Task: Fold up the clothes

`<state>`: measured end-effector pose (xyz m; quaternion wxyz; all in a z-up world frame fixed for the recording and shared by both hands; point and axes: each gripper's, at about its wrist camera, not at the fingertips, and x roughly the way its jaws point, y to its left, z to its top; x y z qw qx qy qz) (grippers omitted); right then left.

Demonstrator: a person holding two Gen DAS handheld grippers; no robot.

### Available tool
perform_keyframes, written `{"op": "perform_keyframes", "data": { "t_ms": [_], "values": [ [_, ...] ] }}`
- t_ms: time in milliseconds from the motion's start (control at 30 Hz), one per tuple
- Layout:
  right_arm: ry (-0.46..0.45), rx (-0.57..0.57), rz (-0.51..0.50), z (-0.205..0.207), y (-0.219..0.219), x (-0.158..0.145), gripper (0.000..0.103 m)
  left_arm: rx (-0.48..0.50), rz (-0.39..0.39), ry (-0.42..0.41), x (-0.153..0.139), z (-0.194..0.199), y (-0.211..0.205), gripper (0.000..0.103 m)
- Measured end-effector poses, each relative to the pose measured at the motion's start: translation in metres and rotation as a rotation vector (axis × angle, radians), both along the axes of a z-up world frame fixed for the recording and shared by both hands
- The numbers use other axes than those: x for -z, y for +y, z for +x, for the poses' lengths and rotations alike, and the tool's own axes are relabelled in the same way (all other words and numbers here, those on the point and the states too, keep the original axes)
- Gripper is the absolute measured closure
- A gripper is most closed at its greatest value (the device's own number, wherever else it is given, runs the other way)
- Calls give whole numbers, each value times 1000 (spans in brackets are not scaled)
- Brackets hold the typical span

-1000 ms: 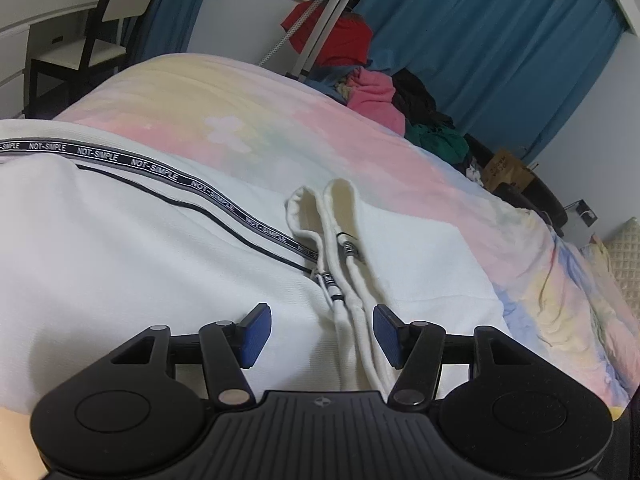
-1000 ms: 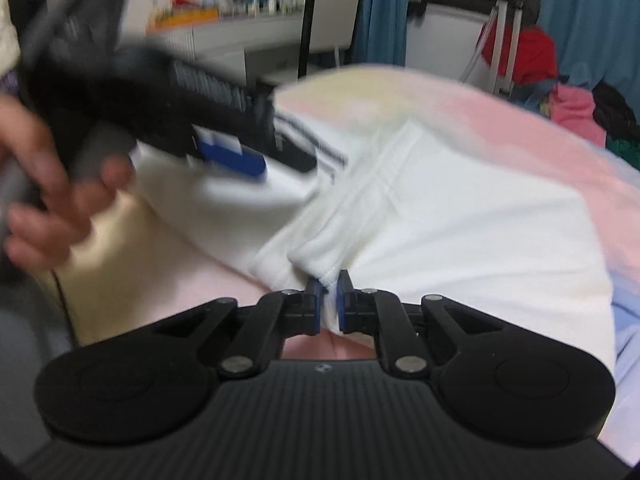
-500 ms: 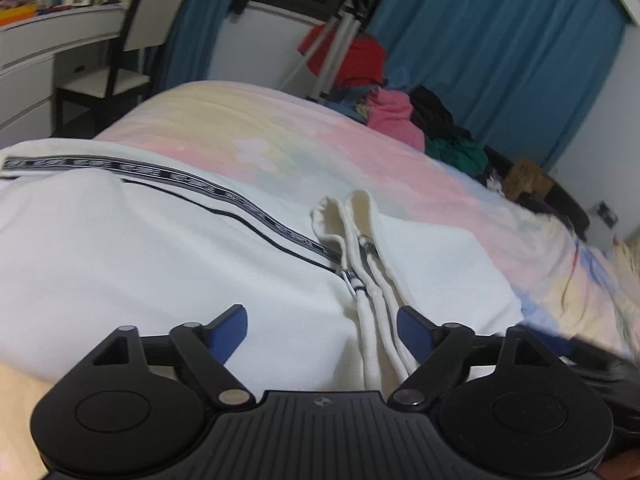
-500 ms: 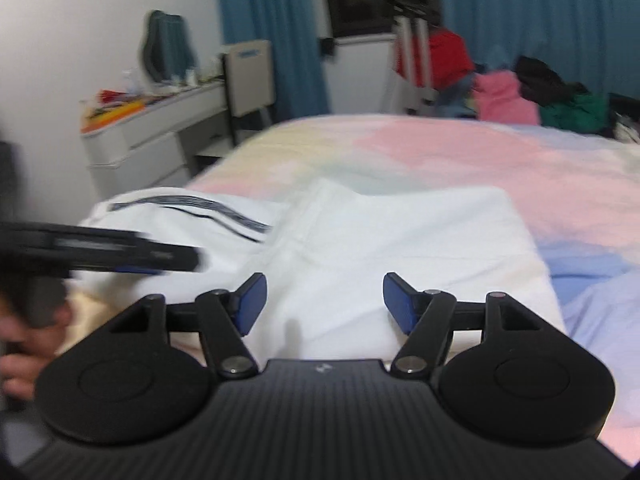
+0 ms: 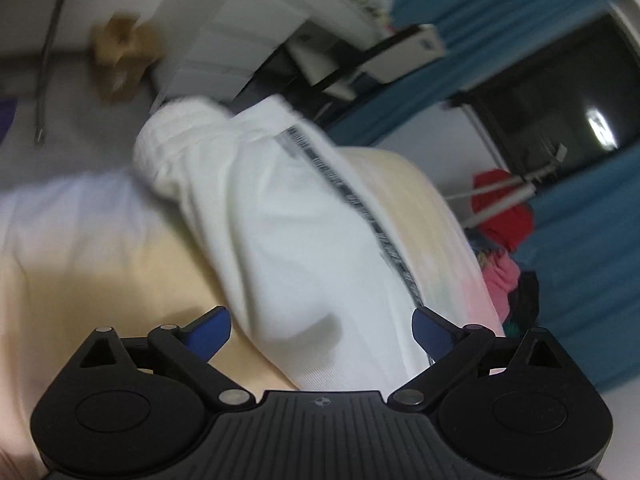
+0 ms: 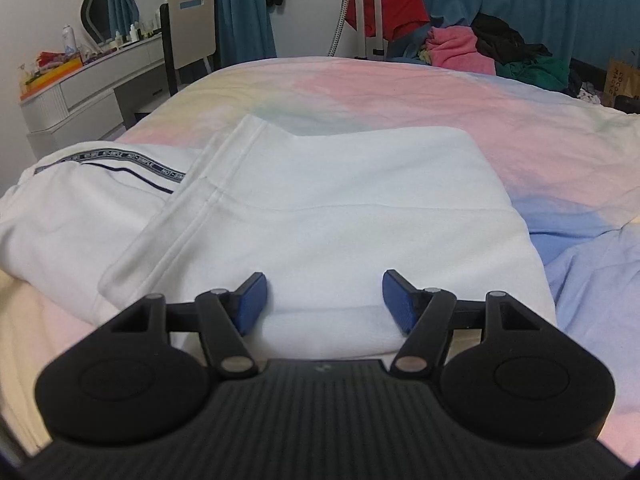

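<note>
With our left gripper (image 5: pixel 321 330) and right gripper (image 6: pixel 322 302) both spread empty, the folded white cotton garment (image 6: pixel 320 208) may slump off the pastel bed (image 6: pixel 400 92).

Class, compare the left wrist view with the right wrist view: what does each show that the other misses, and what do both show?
Only the left wrist view, tilted and blurred, shows the brown cardboard box on the floor and the open left gripper.

Only the right wrist view shows the mirror, the folded-over white panel and the open right gripper.

Both show the white garment, its lettered stripe and the pastel bedspread.
</note>
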<state>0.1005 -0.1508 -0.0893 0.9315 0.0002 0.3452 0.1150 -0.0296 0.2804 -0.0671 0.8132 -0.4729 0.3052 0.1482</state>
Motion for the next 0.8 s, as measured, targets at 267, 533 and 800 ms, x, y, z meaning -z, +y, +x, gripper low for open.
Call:
{"op": "perform_keyframes", "data": {
  "t_ms": [267, 533, 800],
  "values": [
    [-7, 17, 13, 3, -1, -3, 37, -98, -12, 49, 16, 30, 35, 19],
    [16, -98, 89, 2, 12, -8, 37, -159, 173, 59, 11, 50, 50, 66],
    [1, -19, 253, 1, -8, -19, 37, -157, 496, -41, -48, 63, -16, 82]
  ]
}}
